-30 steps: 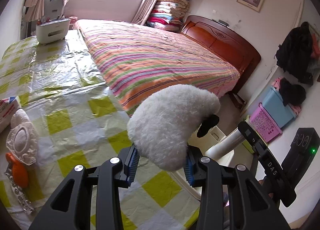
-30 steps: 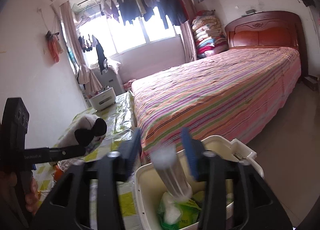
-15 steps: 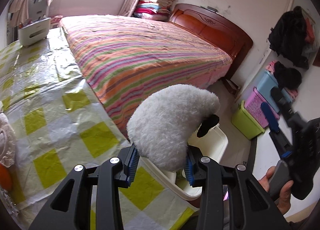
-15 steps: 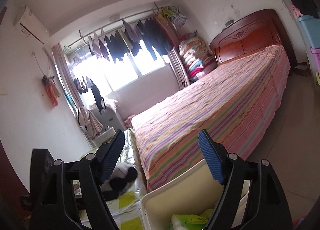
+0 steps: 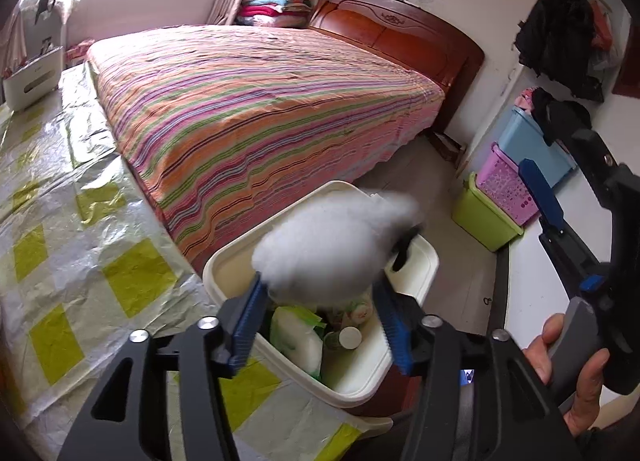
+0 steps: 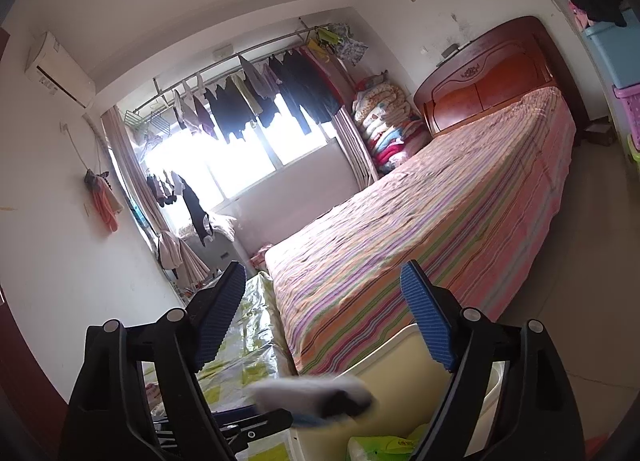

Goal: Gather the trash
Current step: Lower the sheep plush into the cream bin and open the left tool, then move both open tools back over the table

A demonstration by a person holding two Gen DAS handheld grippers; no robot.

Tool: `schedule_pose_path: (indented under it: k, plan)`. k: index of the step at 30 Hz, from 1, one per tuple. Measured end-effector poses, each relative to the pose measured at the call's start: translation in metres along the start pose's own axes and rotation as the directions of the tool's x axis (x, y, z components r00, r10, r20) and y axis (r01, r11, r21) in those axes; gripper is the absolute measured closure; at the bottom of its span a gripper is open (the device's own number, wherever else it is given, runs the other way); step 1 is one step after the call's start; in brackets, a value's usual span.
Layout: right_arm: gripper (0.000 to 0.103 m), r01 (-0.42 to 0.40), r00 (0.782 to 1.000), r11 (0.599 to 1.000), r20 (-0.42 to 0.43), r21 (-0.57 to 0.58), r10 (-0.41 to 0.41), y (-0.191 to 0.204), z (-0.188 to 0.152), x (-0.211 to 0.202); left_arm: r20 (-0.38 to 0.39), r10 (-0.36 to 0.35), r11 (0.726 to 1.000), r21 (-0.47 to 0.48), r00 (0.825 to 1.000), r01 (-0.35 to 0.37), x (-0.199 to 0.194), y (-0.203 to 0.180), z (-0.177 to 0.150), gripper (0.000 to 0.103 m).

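Observation:
A white fluffy thing with a black end [image 5: 332, 249] is blurred in motion between the fingers of my left gripper [image 5: 319, 289], right above the cream trash bin [image 5: 240, 257]. The left jaws are opening and the blue pads [image 5: 248, 321] stand apart from its lower part. Inside the bin lie a green-and-white wipes pack [image 5: 296, 337] and a capped bottle [image 5: 350, 337]. My right gripper [image 6: 323, 273] is opening wider with nothing between its fingers, and points over the bed. It shows in a person's hand at the right of the left wrist view [image 5: 560, 169]. The right wrist view shows the fluffy thing [image 6: 308, 393] beside the bin [image 6: 400, 381].
A table under a yellow-checked plastic cover [image 5: 80, 221] lies left of the bin, with a white box [image 5: 32, 77] at its far end. The striped bed [image 5: 260, 101] stands behind. Green [image 5: 484, 221], pink [image 5: 504, 185] and blue [image 5: 532, 145] storage boxes line the right wall.
My left gripper carried the fluffy thing from over the table to above the bin, and its jaws spread. The right gripper let a white cylinder go into the bin, opened wider and tipped upward.

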State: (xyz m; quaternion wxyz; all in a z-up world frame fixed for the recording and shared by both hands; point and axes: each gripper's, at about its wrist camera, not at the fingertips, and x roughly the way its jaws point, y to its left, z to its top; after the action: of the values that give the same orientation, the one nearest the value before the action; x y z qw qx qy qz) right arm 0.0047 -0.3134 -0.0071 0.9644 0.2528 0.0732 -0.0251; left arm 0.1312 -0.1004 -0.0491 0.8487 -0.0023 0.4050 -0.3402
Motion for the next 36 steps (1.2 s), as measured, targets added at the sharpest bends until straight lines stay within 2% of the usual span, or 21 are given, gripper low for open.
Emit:
schedule_pose_path:
  k: [4,10,20,28,36]
  plan:
    - [0.024,-0.004,1.0,1.0,-0.007,0.006,0.004,0.001,-0.001,0.001,0.04,0.03,0.999,0.014,0.999,-0.03,-0.008,-0.002,0.0,0.028]
    - [0.023,-0.018,1.0,1.0,-0.023,-0.005,0.018,0.007,-0.003,0.006,0.102,0.055,0.998,-0.04,0.993,-0.051,-0.027,0.014,0.002,0.026]
    - [0.02,-0.083,0.99,0.996,-0.117,-0.04,0.077,0.036,-0.025,0.026,0.128,0.133,0.984,-0.135,0.983,-0.115,-0.054,0.056,0.001,0.026]
    - [0.02,-0.147,0.965,0.985,-0.229,-0.087,0.124,0.077,-0.058,0.047,0.175,0.208,0.955,-0.249,0.962,-0.162,-0.106,0.107,-0.012,0.026]
    - [0.019,-0.232,0.918,0.966,-0.353,-0.114,0.179,0.122,-0.092,0.064,0.194,0.31,0.907,-0.353,0.931,-0.229,-0.16,0.158,-0.038,0.026]
